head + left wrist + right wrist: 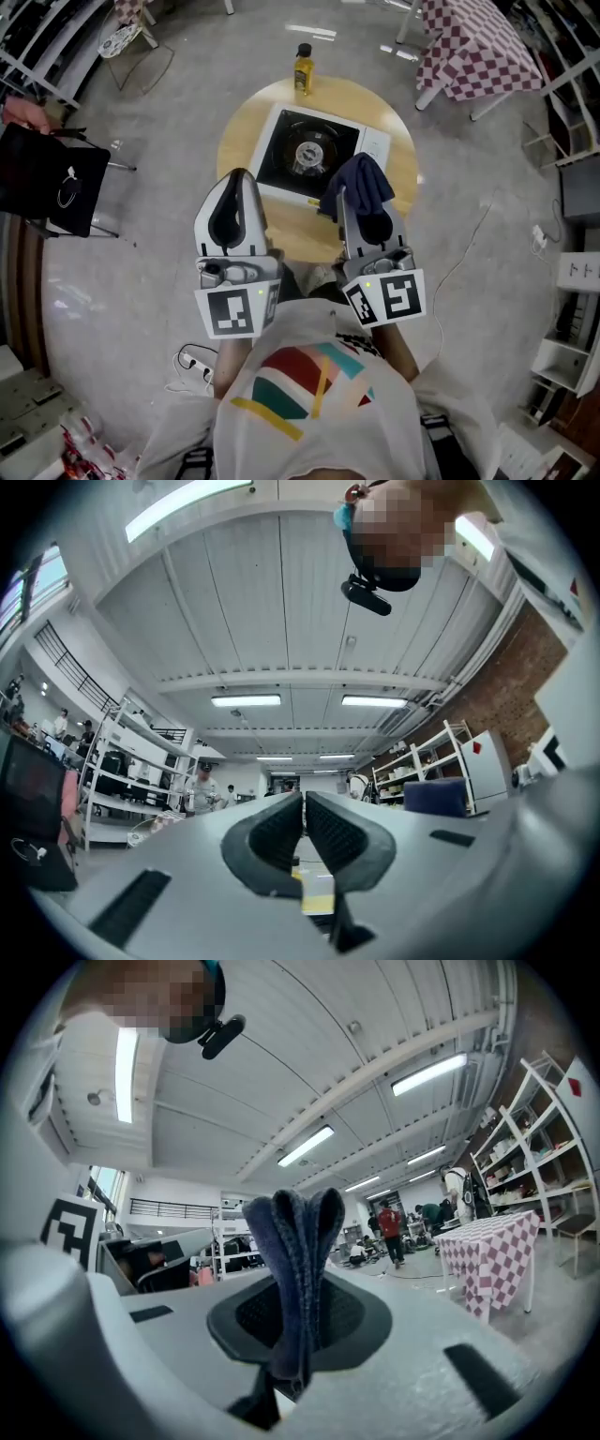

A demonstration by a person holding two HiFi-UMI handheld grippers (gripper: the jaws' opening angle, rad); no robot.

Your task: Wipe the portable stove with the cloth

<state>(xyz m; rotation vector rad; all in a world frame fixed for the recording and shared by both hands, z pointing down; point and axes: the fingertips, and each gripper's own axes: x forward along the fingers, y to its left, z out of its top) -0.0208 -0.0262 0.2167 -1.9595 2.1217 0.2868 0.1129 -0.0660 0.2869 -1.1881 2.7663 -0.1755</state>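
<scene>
My left hand-held gripper (234,183) is clenched on nothing, raised near the round desk (242,141). The portable stove (307,155) sits at the desk's centre. My right hand-held gripper (347,202) grasps the dark blue cloth (364,183), seen against the stove's near right corner.

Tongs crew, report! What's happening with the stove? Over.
Left tongs shut, empty. Right tongs shut on cloth, held in air. Stove on table; bottle behind it, not blocking.
</scene>
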